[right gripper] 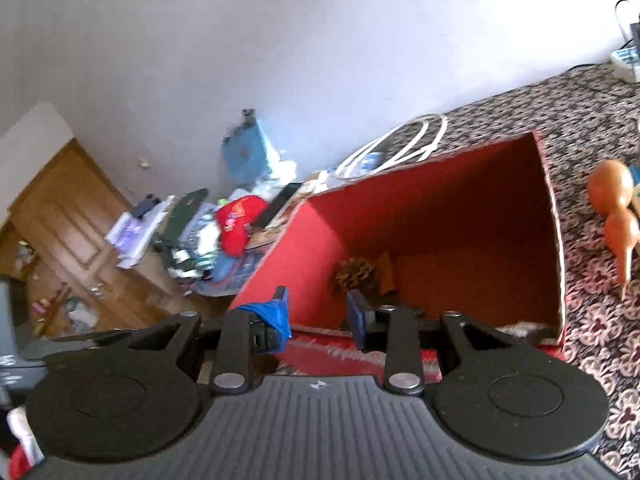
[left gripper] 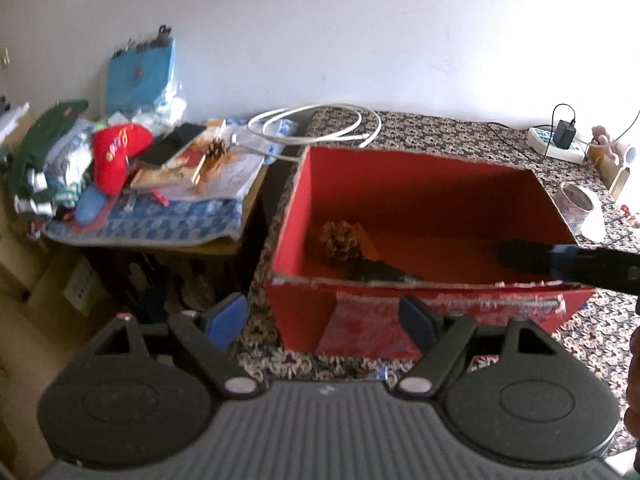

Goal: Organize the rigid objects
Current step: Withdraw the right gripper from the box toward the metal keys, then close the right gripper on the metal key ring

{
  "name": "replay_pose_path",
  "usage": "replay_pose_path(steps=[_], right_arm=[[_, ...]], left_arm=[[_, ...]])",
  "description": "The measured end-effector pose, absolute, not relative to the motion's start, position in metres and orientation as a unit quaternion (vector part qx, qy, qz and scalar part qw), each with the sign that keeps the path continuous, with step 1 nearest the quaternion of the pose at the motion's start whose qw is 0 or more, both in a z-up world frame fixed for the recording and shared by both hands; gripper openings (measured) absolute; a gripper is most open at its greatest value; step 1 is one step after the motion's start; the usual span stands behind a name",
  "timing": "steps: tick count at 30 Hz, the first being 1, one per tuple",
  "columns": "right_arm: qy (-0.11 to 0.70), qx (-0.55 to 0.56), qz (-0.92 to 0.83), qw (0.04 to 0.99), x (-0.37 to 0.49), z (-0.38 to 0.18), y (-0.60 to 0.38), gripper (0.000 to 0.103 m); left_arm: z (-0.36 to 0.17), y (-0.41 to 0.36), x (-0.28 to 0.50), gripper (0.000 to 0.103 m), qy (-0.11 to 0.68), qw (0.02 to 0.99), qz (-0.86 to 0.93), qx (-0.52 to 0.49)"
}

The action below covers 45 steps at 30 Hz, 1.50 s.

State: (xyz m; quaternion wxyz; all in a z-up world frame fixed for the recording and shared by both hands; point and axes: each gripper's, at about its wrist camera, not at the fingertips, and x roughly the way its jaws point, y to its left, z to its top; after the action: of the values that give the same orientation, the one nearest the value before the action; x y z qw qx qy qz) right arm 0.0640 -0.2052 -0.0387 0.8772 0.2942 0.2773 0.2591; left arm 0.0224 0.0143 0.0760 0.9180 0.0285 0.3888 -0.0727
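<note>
A red cardboard box (left gripper: 420, 304) stands open on the patterned table. Inside it, at the near left, lies a pine cone (left gripper: 340, 242) with a dark object (left gripper: 380, 273) beside it. My left gripper (left gripper: 320, 320) hovers in front of the box's near wall, open wide and empty. My right gripper (left gripper: 520, 258) reaches in from the right over the box's near rim. In the right wrist view the right gripper (right gripper: 320, 314) shows a narrow gap with nothing in it, above the box's (right gripper: 440, 216) near left corner; the pine cone (right gripper: 356, 274) lies just beyond.
A cluttered side table (left gripper: 160, 220) to the left holds a second pine cone (left gripper: 216, 152), books and a red plush (left gripper: 116, 152). A white cable coil (left gripper: 316, 124), power strip (left gripper: 556, 146) and tape roll (left gripper: 576, 204) sit behind the box. Orange gourds (right gripper: 612, 200) lie at its right.
</note>
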Motion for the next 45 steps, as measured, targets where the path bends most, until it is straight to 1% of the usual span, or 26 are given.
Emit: replay_pose_path(steps=[7,14,18,22,24,26,28,29,30,32,34,38,41,45], right_arm=[[0.298,0.301,0.302,0.854,0.050,-0.056,-0.209,0.015],[0.380,0.319,0.285,0.820,0.037,-0.095,-0.217,0.015],[0.431,0.351,0.277,0.784,0.030,-0.117,-0.223,0.015],[0.458,0.380,0.272,0.756,0.021,-0.130,-0.230,0.015],[0.470,0.388,0.264,0.747,0.019,-0.135,-0.230,0.015],[0.477,0.398,0.258,0.740,0.017,-0.140,-0.231,0.015],[0.483,0.411,0.257,0.729,0.017,-0.145,-0.231,0.015],[0.486,0.413,0.254,0.727,0.017,-0.147,-0.230,0.015],[0.491,0.408,0.249,0.728,0.019,-0.148,-0.229,0.015],[0.497,0.404,0.238,0.730,0.019,-0.152,-0.229,0.015],[0.495,0.409,0.230,0.731,0.019,-0.154,-0.230,0.014],[0.487,0.417,0.208,0.739,0.021,-0.156,-0.239,0.012],[0.474,0.427,0.194,0.745,0.024,-0.157,-0.247,0.012],[0.468,0.421,0.185,0.755,0.026,-0.158,-0.255,0.012]], left_arm=[[0.050,0.014,-0.005,0.081,0.406,0.905,-0.122,0.027],[0.008,0.007,-0.028,0.081,0.455,0.868,-0.195,0.032],[-0.007,-0.004,-0.037,0.081,0.465,0.855,-0.224,0.048],[-0.019,-0.017,-0.034,0.079,0.470,0.845,-0.248,0.057],[-0.025,-0.024,-0.032,0.077,0.472,0.840,-0.259,0.064],[-0.031,-0.031,-0.030,0.062,0.476,0.835,-0.267,0.070],[-0.037,-0.037,-0.027,0.059,0.482,0.829,-0.275,0.075],[-0.039,-0.040,-0.026,0.053,0.485,0.825,-0.279,0.078],[-0.041,-0.042,-0.025,0.051,0.488,0.822,-0.283,0.081],[-0.046,-0.047,-0.023,0.042,0.495,0.814,-0.291,0.086],[-0.048,-0.050,-0.022,0.040,0.501,0.808,-0.300,0.081],[-0.051,-0.061,-0.024,0.040,0.508,0.789,-0.339,0.066],[-0.051,-0.075,-0.027,0.040,0.503,0.778,-0.369,0.065],[-0.046,-0.091,-0.035,0.043,0.487,0.774,-0.391,0.105]])
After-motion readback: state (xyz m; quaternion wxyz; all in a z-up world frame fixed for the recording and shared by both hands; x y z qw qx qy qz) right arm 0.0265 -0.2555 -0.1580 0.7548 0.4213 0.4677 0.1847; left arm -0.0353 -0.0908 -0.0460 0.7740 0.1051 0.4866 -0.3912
